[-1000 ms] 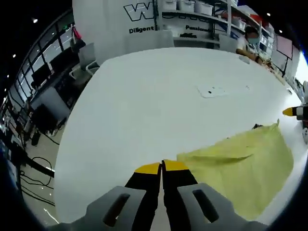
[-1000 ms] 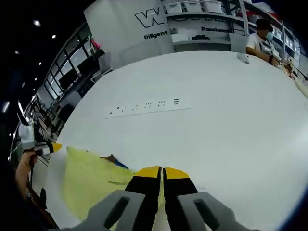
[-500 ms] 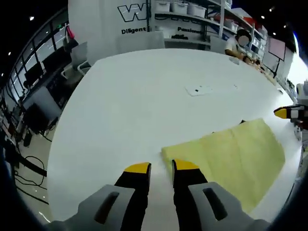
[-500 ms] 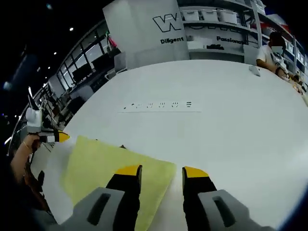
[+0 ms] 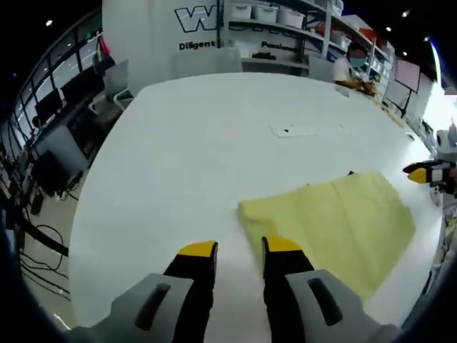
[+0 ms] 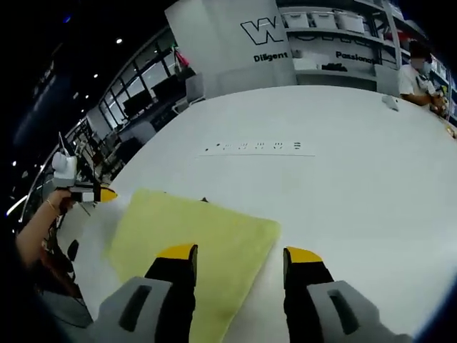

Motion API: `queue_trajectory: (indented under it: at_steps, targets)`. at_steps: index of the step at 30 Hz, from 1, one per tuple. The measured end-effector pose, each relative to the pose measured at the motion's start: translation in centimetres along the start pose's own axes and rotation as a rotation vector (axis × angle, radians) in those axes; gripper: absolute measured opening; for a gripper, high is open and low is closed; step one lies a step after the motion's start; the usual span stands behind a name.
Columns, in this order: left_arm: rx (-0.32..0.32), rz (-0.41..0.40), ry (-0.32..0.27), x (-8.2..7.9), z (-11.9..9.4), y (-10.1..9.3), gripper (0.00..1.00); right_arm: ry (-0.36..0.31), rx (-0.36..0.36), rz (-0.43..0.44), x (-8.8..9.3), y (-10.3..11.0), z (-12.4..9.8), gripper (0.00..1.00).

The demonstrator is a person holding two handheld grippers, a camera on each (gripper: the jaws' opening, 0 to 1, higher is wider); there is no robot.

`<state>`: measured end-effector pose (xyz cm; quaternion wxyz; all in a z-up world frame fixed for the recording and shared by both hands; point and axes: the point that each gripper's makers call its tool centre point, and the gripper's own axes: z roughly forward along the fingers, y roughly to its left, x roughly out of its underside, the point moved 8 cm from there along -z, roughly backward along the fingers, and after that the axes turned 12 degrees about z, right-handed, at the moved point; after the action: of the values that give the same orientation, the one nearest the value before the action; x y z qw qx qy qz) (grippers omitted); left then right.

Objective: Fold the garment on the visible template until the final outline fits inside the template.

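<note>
In the left gripper view, the left gripper (image 5: pixel 239 247) stands with its yellow-tipped jaws apart and nothing between them, over the white table (image 5: pixel 207 150). Just to the right of the jaws lies the folded yellow garment (image 5: pixel 332 221), flat on the table, its near corner touching the edge of the right-hand jaw tip in the picture. The garment's long axis runs from that near corner up and to the right, toward the table's right edge. At that far right edge the right gripper (image 5: pixel 421 172) comes in, its yellow tips pointing toward the garment; whether its jaws are open cannot be told from here. A small flat paper sheet (image 5: pixel 303 130) with dark marks lies further out on the table, well apart from the garment.

The right gripper view shows the same garment (image 6: pixel 196 236) from the other side: the right gripper (image 6: pixel 241 253) has its jaws wide apart and empty, the left-hand jaw over the cloth, the right-hand one over bare table (image 6: pixel 357 179). Here the left gripper (image 6: pixel 96 194) appears at the far left, held in a person's hand (image 6: pixel 53 204), beside the garment's far corner. A row of small dark marks (image 6: pixel 253 147) sits on the table beyond the garment.

Behind the table are a white panel with lettering (image 6: pixel 243 43), shelves with bins (image 5: pixel 285 21), and a seated person (image 5: pixel 355 68) at the far side.
</note>
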<state>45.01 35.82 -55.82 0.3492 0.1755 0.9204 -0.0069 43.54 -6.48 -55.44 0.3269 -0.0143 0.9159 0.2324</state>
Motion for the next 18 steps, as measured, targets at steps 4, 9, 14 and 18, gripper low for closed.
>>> queue_trajectory:
  at_steps: [4, 9, 14, 18]
  targets:
    - [0.021, -0.013, -0.011, 0.8, -0.6, -0.4, 0.36, 0.013, -0.008, -0.015, 0.7, 0.2, -0.4, 0.50]
    - [0.083, 0.008, -0.014, 1.9, -1.3, -1.6, 0.53, 0.046, -0.022, -0.058, 1.8, 0.5, -0.8, 0.59]
    - [0.127, -0.008, -0.019, 3.1, -1.9, -2.3, 0.65, 0.051, -0.023, -0.063, 3.1, 1.0, -1.5, 0.64]
    - [0.169, 0.014, -0.033, 3.9, -2.6, -3.2, 0.73, 0.054, -0.042, -0.063, 4.1, 1.5, -1.9, 0.69]
